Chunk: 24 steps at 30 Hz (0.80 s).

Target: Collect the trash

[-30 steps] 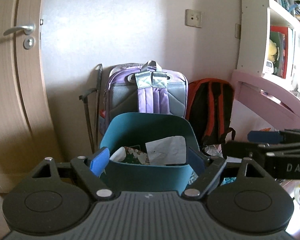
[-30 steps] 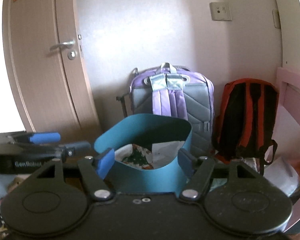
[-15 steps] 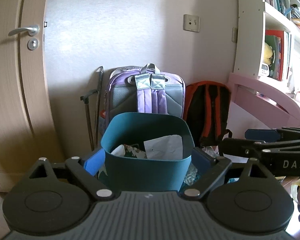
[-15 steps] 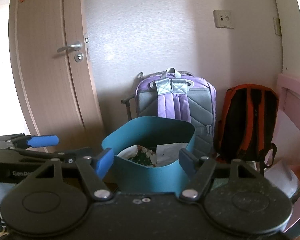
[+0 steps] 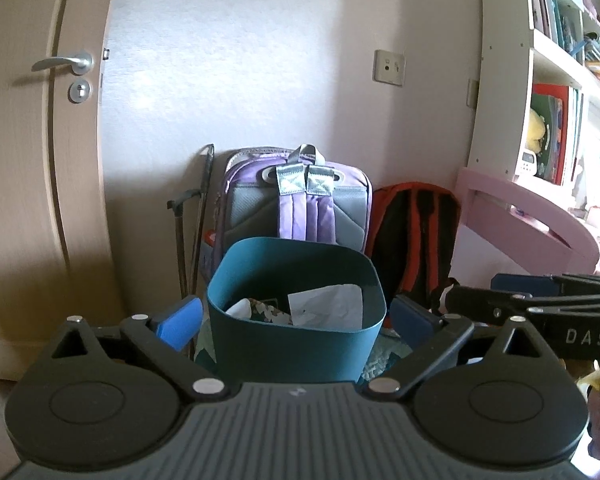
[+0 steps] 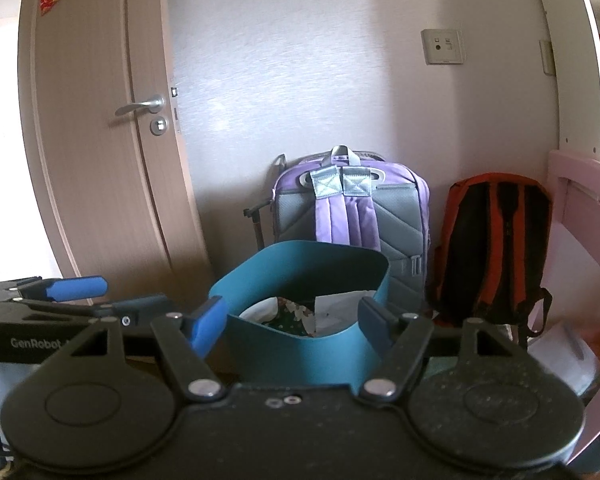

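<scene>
Your left gripper (image 5: 296,318) is opening right now, its blue pads standing clear on either side of the teal bin (image 5: 296,320) with nothing pinched between them; the bin only shows through the gap, farther off. Your right gripper (image 6: 292,320) hangs with its pads apart too, framing the same bin and holding nothing. So both are free, and the step in hand looks like the end of a drop: the bin already carries trash, a white paper (image 5: 326,306) leaning on its right inner wall and a patterned wrapper (image 5: 266,310) and a pale scrap (image 5: 240,306) toward the left.

The bin stands on the floor near you, in front of the purple backpack (image 5: 300,204), with the orange-and-black backpack (image 5: 414,232) to its right against the wall and the door (image 5: 40,140) at far left. A pink bed frame (image 5: 528,216) and shelves (image 5: 560,80) fill the right side.

Next you need another piece to collect. In the right wrist view something white (image 6: 564,356) lies low on the floor at the right, near the bed frame; whether it is trash or a bag you cannot tell from here. Swing one gripper away from the bin and point it lower so the floor comes into sight, keep the pads spread, and settle on a target before you close. Mind the other gripper beside you as you turn; the two sit close together.
</scene>
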Tool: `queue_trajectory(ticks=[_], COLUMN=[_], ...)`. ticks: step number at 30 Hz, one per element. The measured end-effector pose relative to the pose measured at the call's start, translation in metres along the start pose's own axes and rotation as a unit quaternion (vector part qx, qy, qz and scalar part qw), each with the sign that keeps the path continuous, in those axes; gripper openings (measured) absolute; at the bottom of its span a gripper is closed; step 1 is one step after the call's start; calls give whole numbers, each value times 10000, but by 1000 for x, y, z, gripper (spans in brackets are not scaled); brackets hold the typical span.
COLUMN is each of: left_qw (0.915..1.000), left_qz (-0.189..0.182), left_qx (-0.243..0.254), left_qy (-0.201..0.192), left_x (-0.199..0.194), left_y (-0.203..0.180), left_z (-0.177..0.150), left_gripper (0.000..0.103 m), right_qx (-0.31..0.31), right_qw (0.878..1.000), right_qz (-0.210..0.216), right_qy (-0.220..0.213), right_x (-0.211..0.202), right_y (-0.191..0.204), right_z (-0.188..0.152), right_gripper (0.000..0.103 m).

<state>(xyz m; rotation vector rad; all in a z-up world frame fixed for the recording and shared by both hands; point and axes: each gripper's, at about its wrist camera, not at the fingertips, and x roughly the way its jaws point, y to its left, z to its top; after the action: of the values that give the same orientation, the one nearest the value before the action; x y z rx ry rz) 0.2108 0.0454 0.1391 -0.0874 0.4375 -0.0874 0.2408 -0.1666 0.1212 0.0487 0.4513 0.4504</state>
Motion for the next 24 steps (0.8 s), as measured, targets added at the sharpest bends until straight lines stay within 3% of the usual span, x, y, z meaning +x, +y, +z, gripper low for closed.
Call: queue_trajectory(ticks=[24], left_qw=[9984], left_qz=[272], left_qx=[148], left_qy=[-482], left_x=[-9], left_y=[-9], left_z=[-9], left_gripper=[101], right_qx=[27], right_qw=[9996], right_qz=[-99], right_qy=[-248], right_x=[-8], right_y=[5], right_z=[-11], right_gripper=[73])
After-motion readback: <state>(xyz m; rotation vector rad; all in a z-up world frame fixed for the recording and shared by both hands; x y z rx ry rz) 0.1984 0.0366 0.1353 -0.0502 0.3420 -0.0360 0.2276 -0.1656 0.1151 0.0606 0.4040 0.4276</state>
